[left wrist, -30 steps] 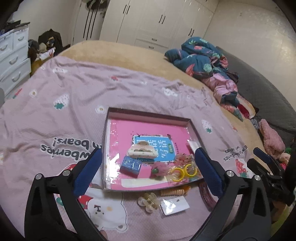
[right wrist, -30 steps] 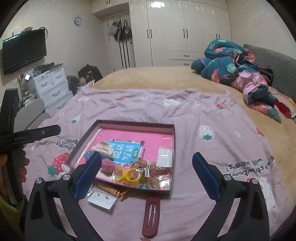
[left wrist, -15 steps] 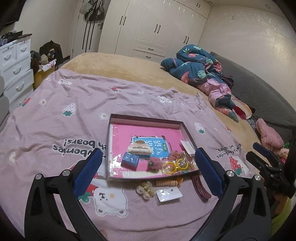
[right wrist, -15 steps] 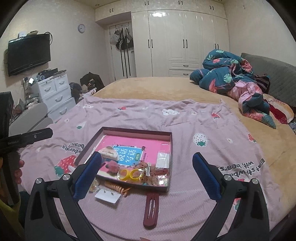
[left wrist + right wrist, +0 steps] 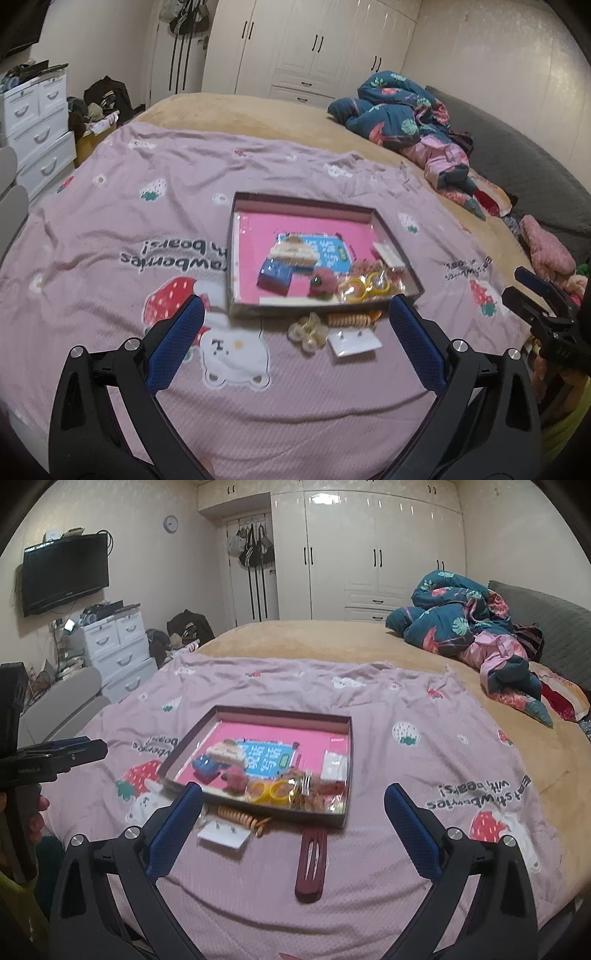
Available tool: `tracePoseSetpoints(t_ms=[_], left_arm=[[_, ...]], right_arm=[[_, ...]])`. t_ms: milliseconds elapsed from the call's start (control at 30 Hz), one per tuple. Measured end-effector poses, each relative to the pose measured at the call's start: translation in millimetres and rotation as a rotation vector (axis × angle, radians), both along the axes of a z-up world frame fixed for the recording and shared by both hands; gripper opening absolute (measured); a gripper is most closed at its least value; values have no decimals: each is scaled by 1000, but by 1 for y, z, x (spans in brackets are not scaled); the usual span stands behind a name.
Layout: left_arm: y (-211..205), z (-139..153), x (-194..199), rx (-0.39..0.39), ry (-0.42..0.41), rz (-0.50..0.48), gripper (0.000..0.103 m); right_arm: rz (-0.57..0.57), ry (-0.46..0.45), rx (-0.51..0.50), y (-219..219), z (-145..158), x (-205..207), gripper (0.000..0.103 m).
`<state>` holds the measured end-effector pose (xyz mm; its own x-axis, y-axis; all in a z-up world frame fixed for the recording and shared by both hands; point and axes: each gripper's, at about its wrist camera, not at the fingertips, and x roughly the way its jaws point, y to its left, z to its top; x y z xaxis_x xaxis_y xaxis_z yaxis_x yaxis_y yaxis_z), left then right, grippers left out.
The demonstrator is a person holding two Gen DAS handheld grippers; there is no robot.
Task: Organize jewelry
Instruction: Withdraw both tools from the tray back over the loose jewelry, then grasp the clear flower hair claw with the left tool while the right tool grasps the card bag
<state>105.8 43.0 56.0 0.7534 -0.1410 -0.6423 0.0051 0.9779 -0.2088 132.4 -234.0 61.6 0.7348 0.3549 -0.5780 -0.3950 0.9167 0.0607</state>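
Observation:
A shallow box (image 5: 236,254) (image 5: 349,760) with a pink floor lies on the bed and holds several hair clips, yellow rings (image 5: 364,290) (image 5: 267,792) and trinkets. In front of it on the blanket lie a pale claw clip (image 5: 308,332), an orange spiral hair tie (image 5: 349,319) (image 5: 240,818), a white earring card (image 5: 352,343) (image 5: 223,834) and a dark red hair clip (image 5: 312,862). My left gripper (image 5: 295,341) is open and empty, held back above the near blanket. My right gripper (image 5: 293,829) is open and empty, also held back from the box.
A pink printed blanket (image 5: 110,236) covers the near bed. A crumpled blue floral quilt (image 5: 465,620) lies at the far right. White drawers (image 5: 118,650) stand to the left, wardrobes behind. Each gripper shows at the edge of the other's view.
Both grippers have pulled back and up from the box, so it looks smaller and farther. Both stay open. The items have not moved.

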Motion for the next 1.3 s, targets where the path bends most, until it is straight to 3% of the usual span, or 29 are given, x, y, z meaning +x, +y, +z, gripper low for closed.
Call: tracePoseSetpoints(t_ms=[867,1300], left_arm=[[-7,-57,-16,48,127,-34,94],[1,-87,3,39,197,-51,93]], right_arm=[[39,87,-64,9,-40,-16,98],[117,141,-108,42,-71,-8,98]])
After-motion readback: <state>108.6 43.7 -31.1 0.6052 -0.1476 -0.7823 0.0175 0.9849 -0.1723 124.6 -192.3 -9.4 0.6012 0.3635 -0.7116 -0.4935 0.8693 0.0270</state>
